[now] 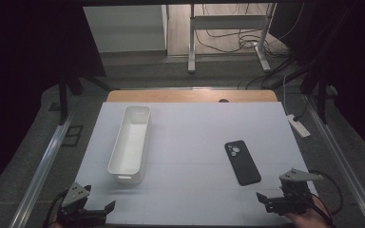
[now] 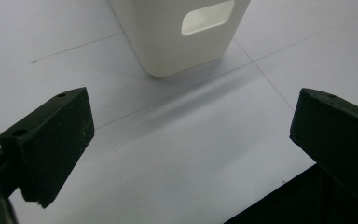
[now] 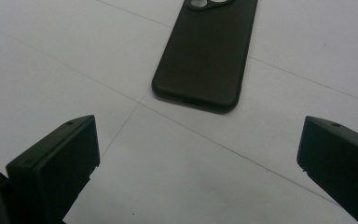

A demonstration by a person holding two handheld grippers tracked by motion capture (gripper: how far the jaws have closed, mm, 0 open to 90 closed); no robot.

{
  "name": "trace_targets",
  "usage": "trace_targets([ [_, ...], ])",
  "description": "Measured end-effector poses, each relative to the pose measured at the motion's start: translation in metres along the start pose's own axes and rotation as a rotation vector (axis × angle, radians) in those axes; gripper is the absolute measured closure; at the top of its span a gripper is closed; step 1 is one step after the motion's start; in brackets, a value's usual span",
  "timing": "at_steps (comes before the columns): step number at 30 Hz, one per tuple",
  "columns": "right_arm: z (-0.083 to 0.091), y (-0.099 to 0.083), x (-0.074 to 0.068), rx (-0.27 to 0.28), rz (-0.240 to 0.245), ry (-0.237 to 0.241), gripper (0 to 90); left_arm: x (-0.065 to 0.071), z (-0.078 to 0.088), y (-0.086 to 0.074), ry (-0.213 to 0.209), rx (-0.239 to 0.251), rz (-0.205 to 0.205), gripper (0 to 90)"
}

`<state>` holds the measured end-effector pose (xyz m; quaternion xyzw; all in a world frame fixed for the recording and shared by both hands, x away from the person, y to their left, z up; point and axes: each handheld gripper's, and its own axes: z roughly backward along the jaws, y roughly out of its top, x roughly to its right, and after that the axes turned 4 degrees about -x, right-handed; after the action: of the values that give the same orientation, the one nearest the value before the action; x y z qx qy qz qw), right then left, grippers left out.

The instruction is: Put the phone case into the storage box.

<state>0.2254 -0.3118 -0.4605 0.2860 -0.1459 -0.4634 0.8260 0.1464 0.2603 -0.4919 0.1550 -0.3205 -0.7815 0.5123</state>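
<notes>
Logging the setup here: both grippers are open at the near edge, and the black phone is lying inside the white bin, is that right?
Not quite. The black phone lies flat on the table, apart from the white bin, as the high view shows. Both the left gripper and the right gripper are open at the near edge.

On the desk, the bin lies lengthwise. The phone lies well to the right of the bin, apart from it. The left tool sits before the bin's near end; the right tool is far right of the bin, before the phone.
</notes>
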Motion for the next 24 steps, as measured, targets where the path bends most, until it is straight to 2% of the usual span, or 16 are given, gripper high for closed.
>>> trace_targets([
  [6, -0.004, 0.003, 0.001, -0.020, 0.026, 0.004, 0.0, 0.000, 0.000, 0.000, 0.001, -0.001, -0.001, 0.6],
  [19, -0.015, 0.016, 0.004, -0.060, 0.042, 0.025, 0.0, 0.001, -0.001, 0.000, 0.003, -0.002, -0.001, 0.7],
  [24, -0.020, 0.022, 0.005, -0.069, 0.047, 0.012, 0.0, 0.001, -0.001, 0.000, 0.005, -0.003, 0.000, 0.7],
])
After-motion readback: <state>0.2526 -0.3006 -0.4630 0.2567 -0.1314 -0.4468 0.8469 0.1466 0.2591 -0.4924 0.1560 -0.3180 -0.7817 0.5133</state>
